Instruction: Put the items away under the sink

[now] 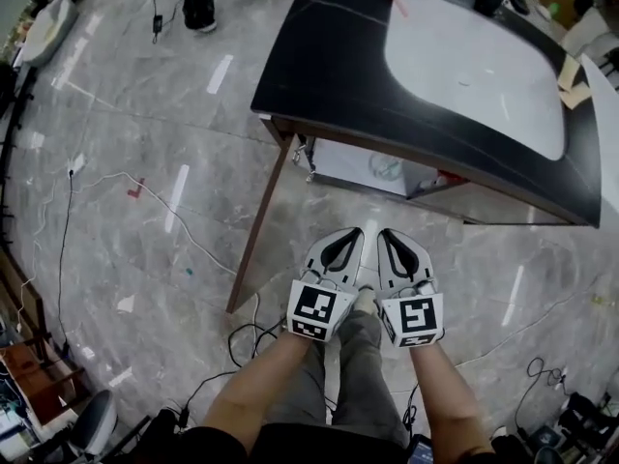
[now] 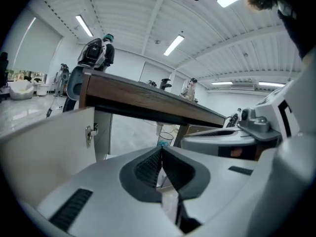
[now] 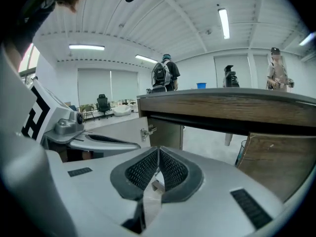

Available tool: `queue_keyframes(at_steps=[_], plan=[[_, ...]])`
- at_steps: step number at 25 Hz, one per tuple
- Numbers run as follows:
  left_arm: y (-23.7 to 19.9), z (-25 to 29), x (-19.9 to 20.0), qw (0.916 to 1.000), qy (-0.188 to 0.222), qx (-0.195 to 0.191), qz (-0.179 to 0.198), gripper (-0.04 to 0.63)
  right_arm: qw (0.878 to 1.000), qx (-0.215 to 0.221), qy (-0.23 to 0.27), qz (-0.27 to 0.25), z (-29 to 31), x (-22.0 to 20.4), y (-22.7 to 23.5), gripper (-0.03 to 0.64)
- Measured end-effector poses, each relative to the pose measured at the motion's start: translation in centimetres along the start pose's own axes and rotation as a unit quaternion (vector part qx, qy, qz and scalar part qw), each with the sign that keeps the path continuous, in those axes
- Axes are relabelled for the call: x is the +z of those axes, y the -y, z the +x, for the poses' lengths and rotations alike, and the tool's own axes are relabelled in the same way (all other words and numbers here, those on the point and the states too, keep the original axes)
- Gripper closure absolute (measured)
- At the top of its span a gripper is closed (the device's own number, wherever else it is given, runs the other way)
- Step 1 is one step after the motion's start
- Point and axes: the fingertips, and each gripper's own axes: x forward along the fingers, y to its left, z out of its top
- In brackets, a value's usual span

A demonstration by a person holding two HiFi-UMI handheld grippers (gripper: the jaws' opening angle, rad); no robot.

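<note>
Left gripper (image 1: 350, 235) and right gripper (image 1: 387, 235) hover side by side, jaws closed on nothing, probably since nothing needs carrying; a clear cup (image 1: 386, 168) sits in the open cabinet (image 1: 340, 162) under the sink (image 1: 474, 66).

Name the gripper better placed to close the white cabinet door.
Left, likely: the white door lies left of the left gripper; the right gripper has the left one between it and the door. Both shut, empty.
</note>
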Motion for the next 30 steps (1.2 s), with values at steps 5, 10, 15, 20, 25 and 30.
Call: queue_keyframes(at_steps=[5,10,15,20,25,30], plan=[[1.3,-2.5,3.4,0.9996,-0.002,-0.010,0.026,0.584,0.999,0.025,-0.001,-0.021,-3.1,2.9,-1.5,0.577],[2.6,-4.6,6.4,0.9993,0.001,-0.016,0.035,0.584,1.000,0.019,0.004,-0.023,-5.8,5.9,-1.4,0.577],[4.7,-6.0,9.0,0.9978,0.002,-0.036,0.056,0.584,1.000,0.007,0.017,-0.003,-7.5,9.0,-1.0,0.577],[7.9,-7.6,11.7,0.9955,0.010,-0.066,0.067,0.584,0.999,0.016,0.029,0.003,-10.1,11.7,-1.8,0.577],[8.4,-8.5,14.4,0.9938,0.026,-0.070,0.083,0.585,0.999,0.020,0.036,-0.002,-11.7,13.5,-2.2,0.577],[8.6,-9.5,17.2,0.9927,0.042,-0.070,0.089,0.584,0.998,0.028,0.048,0.012,-13.3,15.4,-2.9,0.577]])
